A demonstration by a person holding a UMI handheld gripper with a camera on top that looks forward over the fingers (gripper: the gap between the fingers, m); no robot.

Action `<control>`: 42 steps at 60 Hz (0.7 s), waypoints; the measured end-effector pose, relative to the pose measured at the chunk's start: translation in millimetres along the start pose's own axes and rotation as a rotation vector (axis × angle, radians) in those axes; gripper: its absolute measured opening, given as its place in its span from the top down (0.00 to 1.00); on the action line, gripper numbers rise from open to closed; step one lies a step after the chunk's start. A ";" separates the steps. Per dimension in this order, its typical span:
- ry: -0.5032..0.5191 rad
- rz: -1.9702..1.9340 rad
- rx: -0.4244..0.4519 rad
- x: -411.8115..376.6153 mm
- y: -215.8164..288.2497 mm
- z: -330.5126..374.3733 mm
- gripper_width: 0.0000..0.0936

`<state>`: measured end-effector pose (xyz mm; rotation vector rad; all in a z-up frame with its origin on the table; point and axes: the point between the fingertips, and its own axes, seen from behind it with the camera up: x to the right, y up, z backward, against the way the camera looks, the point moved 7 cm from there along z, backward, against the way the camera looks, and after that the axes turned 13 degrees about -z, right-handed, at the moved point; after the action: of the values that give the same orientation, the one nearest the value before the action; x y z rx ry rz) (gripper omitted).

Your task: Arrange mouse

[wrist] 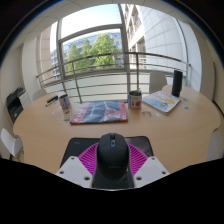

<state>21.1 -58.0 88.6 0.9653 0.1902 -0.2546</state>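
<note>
A black computer mouse (112, 158) sits between my gripper's (112, 150) two fingers, its front pointing away from me. The magenta pads (90, 157) press against both of its sides, so the gripper is shut on it. A black mouse pad (78, 147) lies on the round wooden table (40, 130) just under and ahead of the fingers, showing on both sides of the mouse. Whether the mouse rests on the pad or is held just above it cannot be told.
Beyond the pad lies a colourful magazine (98, 110). A can (65, 103) stands to its left and a cup (135, 99) to its right, with an open booklet (160, 100) and a dark upright object (177, 83) further right. A black device (15, 103) sits at the far left edge.
</note>
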 end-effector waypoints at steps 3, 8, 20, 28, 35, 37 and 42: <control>-0.024 0.029 -0.040 -0.2 -13.2 -8.7 0.57; -0.042 0.058 -0.090 1.5 -40.2 -29.1 0.50; -0.074 0.076 -0.065 -7.9 -33.4 -1.3 0.12; -0.073 0.078 -0.035 -21.5 -12.8 45.5 0.11; -0.070 0.080 -0.002 -36.6 -0.5 97.4 0.10; -0.071 0.086 0.011 -39.5 1.4 110.8 0.09; -0.072 0.095 0.027 -45.9 0.1 146.1 0.09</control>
<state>-15.8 -173.3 182.4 0.9875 0.0748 -0.2051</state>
